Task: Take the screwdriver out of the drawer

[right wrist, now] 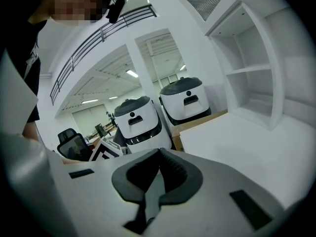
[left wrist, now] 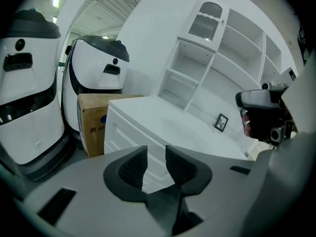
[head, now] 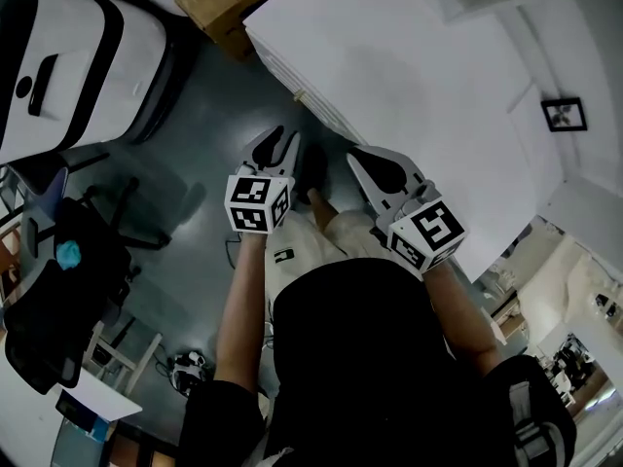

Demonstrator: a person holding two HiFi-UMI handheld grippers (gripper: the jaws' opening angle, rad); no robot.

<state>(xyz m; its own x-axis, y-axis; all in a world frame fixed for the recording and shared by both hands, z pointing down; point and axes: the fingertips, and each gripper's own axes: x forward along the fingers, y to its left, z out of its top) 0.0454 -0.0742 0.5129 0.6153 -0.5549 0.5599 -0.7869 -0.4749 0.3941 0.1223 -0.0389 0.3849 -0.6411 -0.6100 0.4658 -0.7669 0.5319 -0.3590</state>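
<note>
No screwdriver shows in any view. The white cabinet fills the upper right of the head view, and its panelled drawer front faces my left gripper with the drawers closed. My left gripper hangs in front of that face, open, with only the white panel visible between its pads. Just to the right, my right gripper is shut with nothing in it, near the cabinet's front edge.
A cardboard box stands against the cabinet's far end. White machines stand on the grey floor beyond. A black office chair is at the left. White shelves and a small picture frame are on the cabinet.
</note>
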